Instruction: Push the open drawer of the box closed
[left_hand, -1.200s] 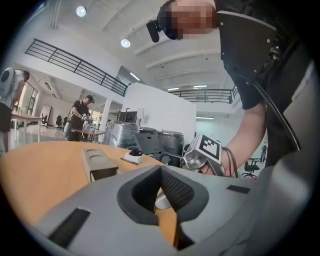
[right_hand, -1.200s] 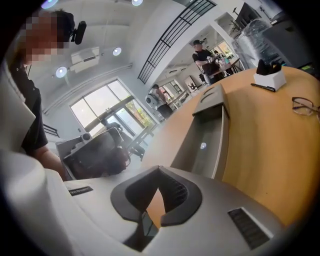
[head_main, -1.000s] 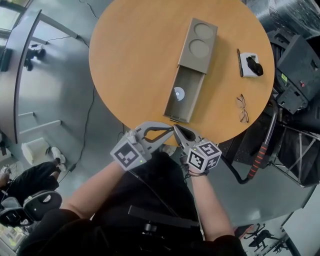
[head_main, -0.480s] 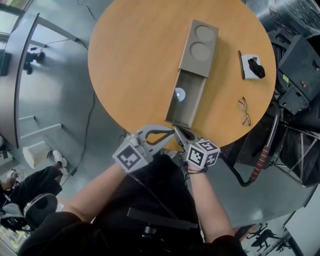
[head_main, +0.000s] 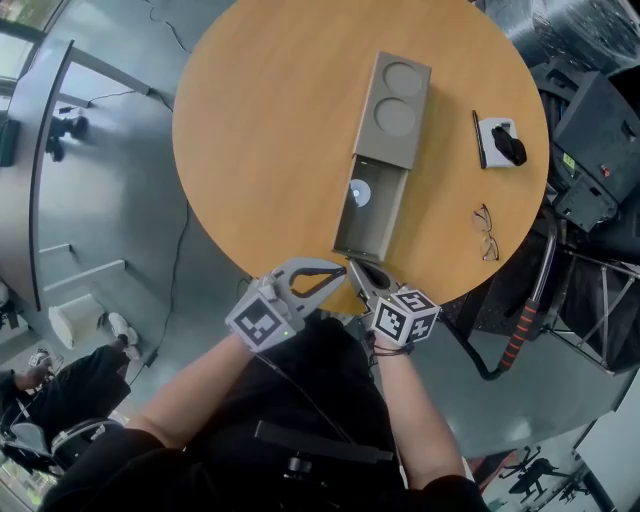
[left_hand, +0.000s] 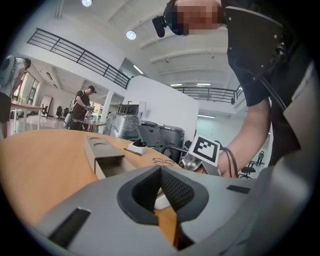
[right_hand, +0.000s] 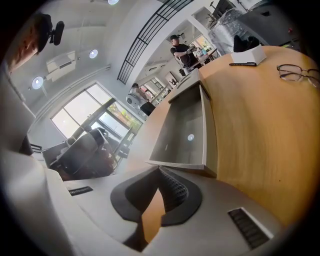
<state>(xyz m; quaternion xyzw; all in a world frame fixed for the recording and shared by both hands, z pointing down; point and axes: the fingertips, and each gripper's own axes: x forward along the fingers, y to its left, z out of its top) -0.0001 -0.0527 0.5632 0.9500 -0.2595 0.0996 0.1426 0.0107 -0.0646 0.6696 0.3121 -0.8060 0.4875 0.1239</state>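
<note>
A long grey box with two round recesses lies on the round wooden table. Its drawer stands pulled out toward me, with a small white disc inside. Both grippers hover at the table's near edge, tips side by side just in front of the drawer's front panel. The left gripper is shut with nothing in it, and so is the right gripper. In the right gripper view the shut jaws point straight at the drawer. In the left gripper view the jaws are shut, with the box to their left.
A pair of glasses lies on the table to the right of the drawer. A white holder with a black object and a dark pen sit at the right rim. Dark equipment and a red-handled frame stand beyond the table's right side.
Both grippers have edged slightly forward, so the gap to the drawer's front panel is smaller. The drawer is pulled out as far as before.
</note>
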